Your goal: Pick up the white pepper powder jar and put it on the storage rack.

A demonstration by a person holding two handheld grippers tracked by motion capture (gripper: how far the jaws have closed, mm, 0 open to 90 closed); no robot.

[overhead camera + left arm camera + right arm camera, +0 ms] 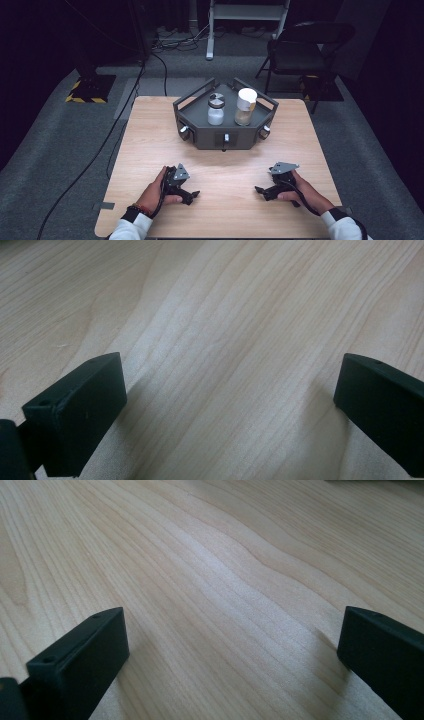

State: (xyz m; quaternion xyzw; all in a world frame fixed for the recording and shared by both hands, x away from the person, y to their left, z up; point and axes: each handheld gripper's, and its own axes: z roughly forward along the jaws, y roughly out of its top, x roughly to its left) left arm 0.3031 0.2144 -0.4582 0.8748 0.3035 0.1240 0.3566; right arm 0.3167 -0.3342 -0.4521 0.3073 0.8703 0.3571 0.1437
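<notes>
Both grippers sit low at the bottom of the high view, resting on the desk (150, 150). The left gripper (192, 196) and the right gripper (260, 191) each have their jaws spread wide with nothing but bare wood between them, and they point inward at each other.

Further up, around the middle of the frame, there's a dark grey tray (200, 120) with raised rails. Two jars stand inside it just beside each other: the one with the grey lid (216, 111) on the left, the one with the white lid (245, 106) on the right.

What I'd worry about: those rails and the tight spacing. Coming in low, a jaw could clip the front wall, and reaching for one jar could easily knock the other over. The glass also looks slippery, so an off-centre pinch might let it twist out.

No readable labels or brand names anywhere; too small to tell.
</notes>
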